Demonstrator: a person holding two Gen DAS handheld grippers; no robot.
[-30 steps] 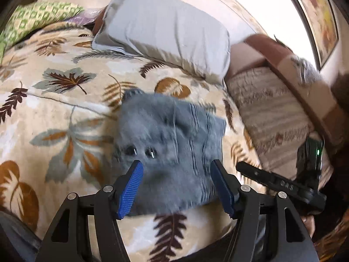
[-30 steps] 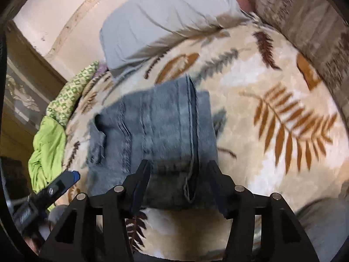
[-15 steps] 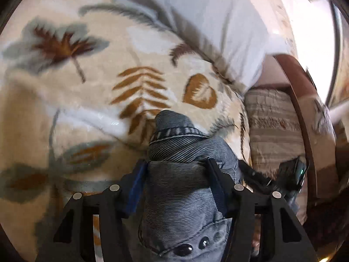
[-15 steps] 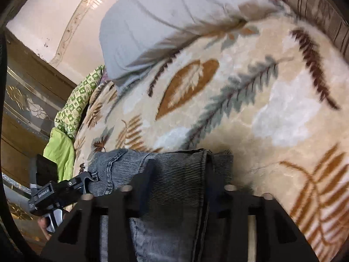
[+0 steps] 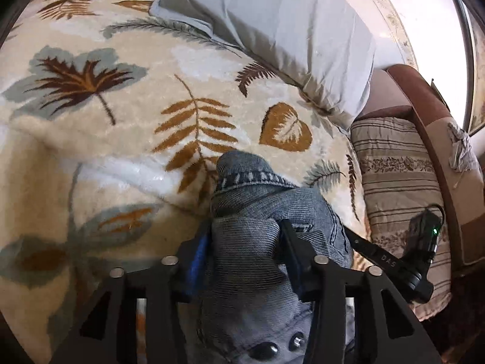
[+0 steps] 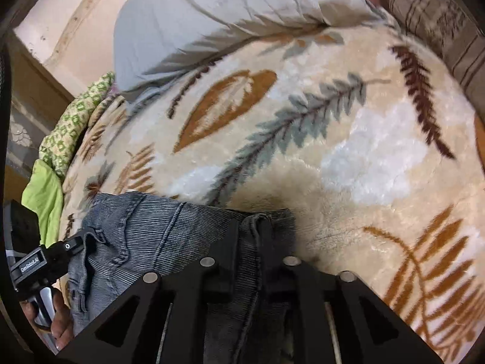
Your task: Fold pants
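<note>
A grey pillow [image 5: 272, 30] lies at the far edge of the leaf-printed fleece blanket [image 5: 121, 115], beyond the folded denim, and nothing lies on the blanket between the two. To the right in the left wrist view a striped brown cushion [image 5: 397, 188] sits against a brown wooden armrest [image 5: 424, 106], and the right gripper [image 5: 391, 261] shows there from the side, reaching in at the right edge of the cloth. In the right wrist view a green patterned cloth [image 6: 75, 127] and a bright green cloth [image 6: 45, 200] are bunched at the blanket's left edge, next to a dark wooden panel [image 6: 27, 115]; the person's hand [image 6: 57, 318] grips the left tool's handle low on the left. The blue jeans [image 5: 257, 242] lie folded on the near part of the blanket, waistband buttons towards the left camera. The left gripper [image 5: 245, 251] is clenched on a bunched fold of the jeans, denim filling the gap between its fingers. The right gripper [image 6: 248, 242] is likewise clamped on the jeans [image 6: 145, 230], pinching the seam edge at the cloth's right side. A pale wall [image 6: 69, 30] rises behind the pillow [image 6: 227, 15].
</note>
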